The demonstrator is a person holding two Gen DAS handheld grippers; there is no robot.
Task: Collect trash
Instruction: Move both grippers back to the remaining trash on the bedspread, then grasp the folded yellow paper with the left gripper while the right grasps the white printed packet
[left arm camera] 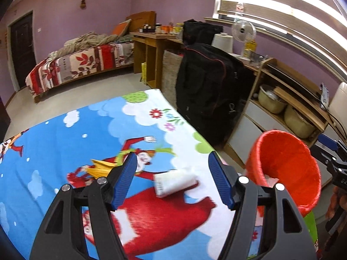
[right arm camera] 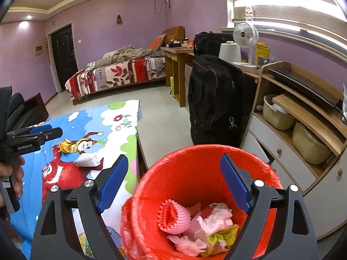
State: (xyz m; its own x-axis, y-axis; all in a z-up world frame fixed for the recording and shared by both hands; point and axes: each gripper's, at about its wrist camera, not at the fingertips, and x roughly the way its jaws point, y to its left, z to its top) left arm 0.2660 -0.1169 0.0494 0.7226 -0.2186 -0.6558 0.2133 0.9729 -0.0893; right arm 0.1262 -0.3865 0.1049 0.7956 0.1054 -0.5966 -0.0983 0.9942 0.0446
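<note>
Red bin part-filled; right gripper gaping empty above it, left gripper spread wide, must descend onto white wrapper left of bin.

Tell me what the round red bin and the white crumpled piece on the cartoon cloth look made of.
Round red bin: likely thin glossy plastic, possibly a bag liner; its wall is translucent and finely ribbed. White crumpled piece: probably matte paper or a soft wrapper, given its creases; the left wrist view blurs it, so that is uncertain.
</note>
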